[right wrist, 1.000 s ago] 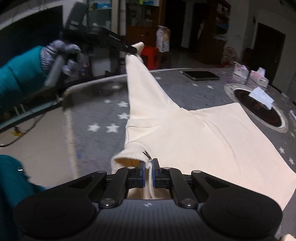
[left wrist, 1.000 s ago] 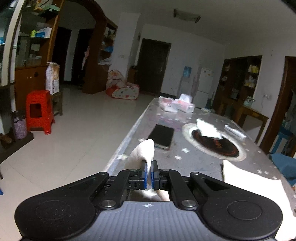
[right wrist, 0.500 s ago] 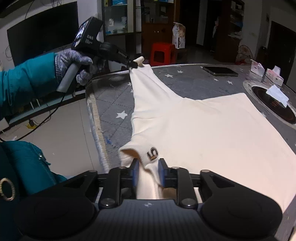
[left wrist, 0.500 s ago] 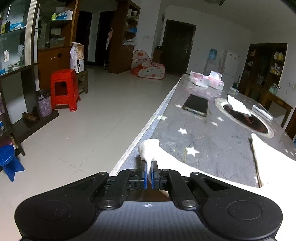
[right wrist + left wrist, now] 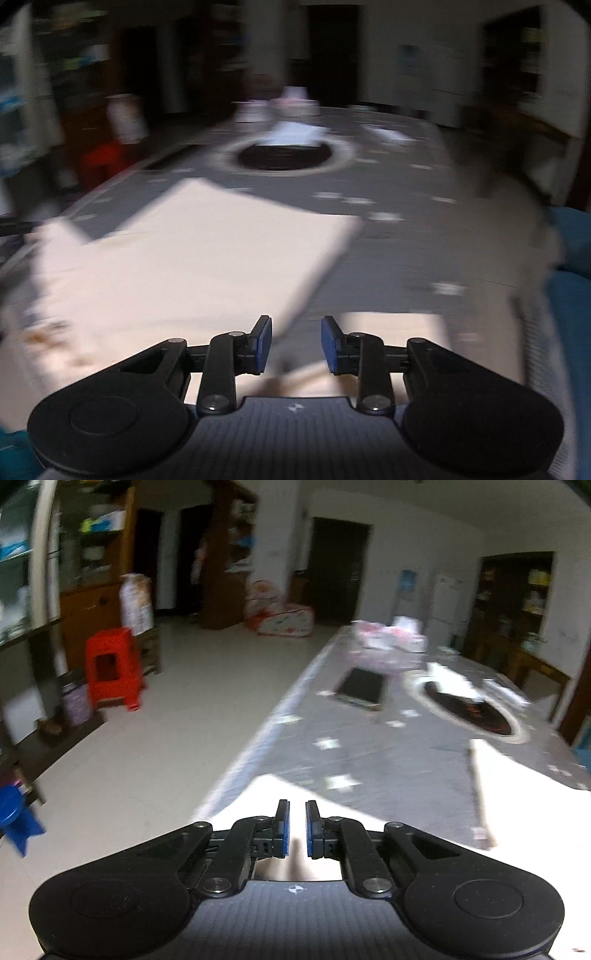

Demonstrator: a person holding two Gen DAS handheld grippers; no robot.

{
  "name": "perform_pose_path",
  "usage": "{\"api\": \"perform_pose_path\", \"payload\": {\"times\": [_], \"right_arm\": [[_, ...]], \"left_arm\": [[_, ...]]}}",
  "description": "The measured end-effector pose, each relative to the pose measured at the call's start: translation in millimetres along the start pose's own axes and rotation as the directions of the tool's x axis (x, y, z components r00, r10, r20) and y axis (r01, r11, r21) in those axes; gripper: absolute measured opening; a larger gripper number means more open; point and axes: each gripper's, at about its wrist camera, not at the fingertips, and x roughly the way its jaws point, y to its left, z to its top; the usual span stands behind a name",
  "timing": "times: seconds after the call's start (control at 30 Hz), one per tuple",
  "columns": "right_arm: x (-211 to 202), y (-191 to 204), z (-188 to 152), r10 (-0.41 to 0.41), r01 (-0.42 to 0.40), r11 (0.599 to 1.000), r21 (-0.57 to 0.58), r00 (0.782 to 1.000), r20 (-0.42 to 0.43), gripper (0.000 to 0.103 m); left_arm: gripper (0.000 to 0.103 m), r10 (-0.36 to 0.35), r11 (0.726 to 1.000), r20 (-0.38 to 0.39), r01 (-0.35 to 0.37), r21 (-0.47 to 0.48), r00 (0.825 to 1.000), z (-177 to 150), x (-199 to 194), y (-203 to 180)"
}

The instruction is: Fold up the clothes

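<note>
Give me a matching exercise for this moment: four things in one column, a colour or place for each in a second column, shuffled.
Things:
1. garment
2. plastic stool
3. phone
4. tissue packs

Descriptions:
A. red, on the floor
B. cream, spread on the near end of the table
C. pink and white, at the table's far end
D. dark, flat on the table

Pairs: 1-B, 2-A, 3-D, 4-C

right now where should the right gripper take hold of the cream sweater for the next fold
Probably the sweater's near right corner, just ahead of the right gripper, whose jaws are opening with nothing clamped. The cloth lies flat on the table, and that edge runs diagonally to a free corner, so come in low from the near right side and pinch the edge.
</note>
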Motion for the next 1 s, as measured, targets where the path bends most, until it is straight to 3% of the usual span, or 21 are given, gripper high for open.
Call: {"api": "perform_pose_path", "payload": {"times": [0.1, 0.17, 0.23, 0.37, 0.4, 0.47, 0.57, 0.7, 0.8, 0.87, 0.9, 1.0], "right_arm": [[16, -36, -1, -0.070, 0.071, 0.991, 0.111, 0.997, -0.018, 0.032], [26, -55, -4, -0.088, 0.094, 0.979, 0.180, 0.995, -0.040, 0.033], [34, -70, -8, -0.065, 0.078, 0.969, 0.233, 0.996, -0.063, 0.033], [42, -82, -12, -0.022, 0.039, 0.964, 0.262, 0.997, -0.068, 0.033], [42, -82, -12, -0.013, 0.031, 0.965, 0.259, 0.997, -0.070, 0.031], [40, -74, -8, 0.002, 0.015, 0.970, 0.242, 0.998, -0.068, 0.006], [31, -61, 1, -0.007, 0.012, 0.982, 0.188, 0.999, -0.032, 0.004], [-7, -50, 15, -0.059, 0.043, 0.989, 0.143, 0.992, 0.108, 0.003], [-44, -50, 17, -0.125, 0.092, 0.984, 0.152, 0.966, 0.224, 0.003], [-72, -54, 12, -0.184, 0.134, 0.974, 0.183, 0.938, 0.294, 0.003], [-82, -58, 5, -0.222, 0.165, 0.966, 0.200, 0.924, 0.311, 0.003], [-87, -73, -20, -0.321, 0.257, 0.930, 0.261, 0.916, 0.240, 0.007]], "left_arm": [[0.011, -0.106, 0.993, -0.002, 0.106, 0.047, 0.994, 2, -3, -30], [0.012, -0.192, 0.977, -0.030, 0.194, 0.083, 0.981, -1, -3, -52], [0.012, -0.267, 0.954, -0.065, 0.274, 0.124, 0.961, -5, -2, -77], [0.013, -0.404, 0.877, -0.156, 0.430, 0.215, 0.902, -25, 0, -128], [0.013, -0.432, 0.853, -0.180, 0.465, 0.236, 0.884, -30, -1, -139], [0.014, -0.475, 0.812, -0.226, 0.523, 0.258, 0.850, -40, -1, -157], [0.014, -0.512, 0.757, -0.289, 0.584, 0.292, 0.809, -56, -4, -176], [0.014, -0.534, 0.709, -0.339, 0.629, 0.319, 0.774, -71, -9, -190], [0.016, -0.545, 0.695, -0.345, 0.642, 0.324, 0.764, -74, -11, -192], [0.017, -0.552, 0.686, -0.351, 0.652, 0.325, 0.756, -75, -13, -192], [0.018, -0.555, 0.681, -0.354, 0.656, 0.326, 0.752, -76, -13, -193], [0.024, -0.573, 0.657, -0.364, 0.677, 0.331, 0.734, -77, -13, -195]]}}
